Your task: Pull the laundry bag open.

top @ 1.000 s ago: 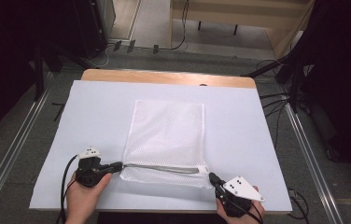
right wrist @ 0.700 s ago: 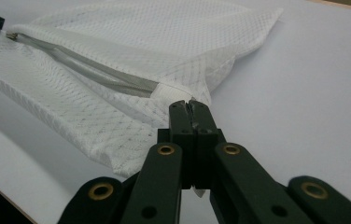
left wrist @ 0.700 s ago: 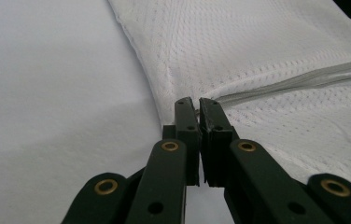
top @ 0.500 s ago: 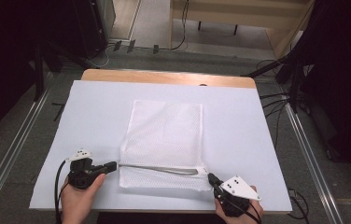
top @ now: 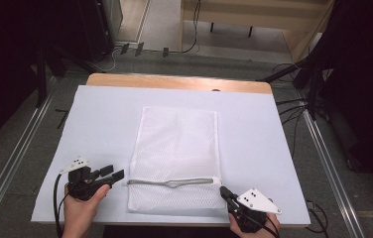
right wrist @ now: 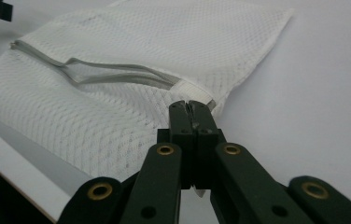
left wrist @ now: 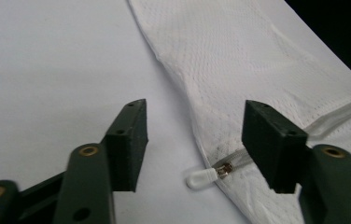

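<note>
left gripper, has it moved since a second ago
Yes. In the high view the left gripper has backed off leftward from the mesh bag's left edge toward the table's left side. Its jaws have just been opening, letting go of the zipper pull.

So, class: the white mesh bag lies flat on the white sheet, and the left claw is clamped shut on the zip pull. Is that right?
Not quite. The mesh bag lies flat on the white sheet, but the left claw has just opened; the zip pull lies free between its jaws, as the left gripper view shows.

No readable text, no labels, no brands, no numbers, no signs
</note>
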